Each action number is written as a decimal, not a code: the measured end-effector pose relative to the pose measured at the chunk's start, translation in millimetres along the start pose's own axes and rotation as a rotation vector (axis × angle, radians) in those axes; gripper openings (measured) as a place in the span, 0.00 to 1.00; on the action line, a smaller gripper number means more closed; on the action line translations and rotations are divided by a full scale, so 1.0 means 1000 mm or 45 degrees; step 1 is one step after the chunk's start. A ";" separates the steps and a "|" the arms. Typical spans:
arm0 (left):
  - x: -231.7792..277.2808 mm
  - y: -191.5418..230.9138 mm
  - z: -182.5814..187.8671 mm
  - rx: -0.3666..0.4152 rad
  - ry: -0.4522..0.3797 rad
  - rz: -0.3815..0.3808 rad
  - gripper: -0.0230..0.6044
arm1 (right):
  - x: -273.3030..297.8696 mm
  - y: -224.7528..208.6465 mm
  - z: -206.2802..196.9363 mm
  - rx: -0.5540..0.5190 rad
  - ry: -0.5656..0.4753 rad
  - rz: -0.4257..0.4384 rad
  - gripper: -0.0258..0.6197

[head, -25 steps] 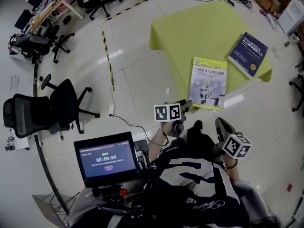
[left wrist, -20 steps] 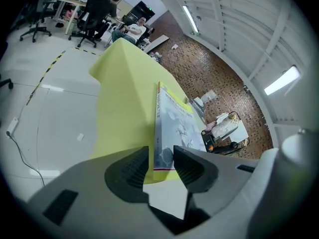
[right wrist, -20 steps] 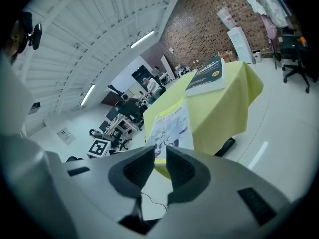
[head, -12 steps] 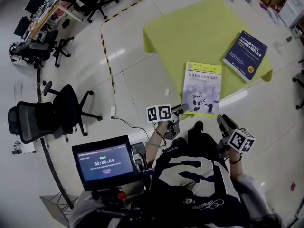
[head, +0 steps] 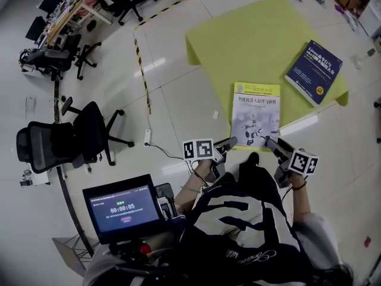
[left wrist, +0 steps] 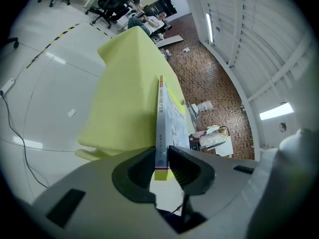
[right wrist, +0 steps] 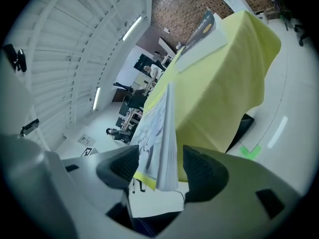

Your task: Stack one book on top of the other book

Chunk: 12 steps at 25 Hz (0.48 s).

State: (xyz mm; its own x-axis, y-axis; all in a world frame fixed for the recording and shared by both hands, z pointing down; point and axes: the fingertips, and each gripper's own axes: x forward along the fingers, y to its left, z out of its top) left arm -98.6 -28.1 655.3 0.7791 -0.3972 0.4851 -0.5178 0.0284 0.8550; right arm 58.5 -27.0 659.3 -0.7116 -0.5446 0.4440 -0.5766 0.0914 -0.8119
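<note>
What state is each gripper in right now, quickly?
Left gripper: fingers have just been closing, now clamped on the white book at its spine.
Right gripper: fingers have just been opening, now open around the book's edge, not gripping.

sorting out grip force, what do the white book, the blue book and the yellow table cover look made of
The white book: paper, thin soft cover; edge bends in the right gripper view. The blue book: paper, card cover likely; finish unclear. The yellow table cover: matte cloth, draped in folds.
</note>
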 end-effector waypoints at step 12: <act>-0.016 0.003 -0.039 -0.121 0.054 0.023 0.17 | 0.030 0.000 0.007 0.197 0.151 0.285 0.21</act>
State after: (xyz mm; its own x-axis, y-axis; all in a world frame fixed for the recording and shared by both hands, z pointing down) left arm -98.4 14.1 657.4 0.7852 -0.3569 0.5061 -0.4975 0.1231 0.8587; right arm 39.7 -48.9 669.6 -0.8613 -0.4230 0.2814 -0.3385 0.0647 -0.9387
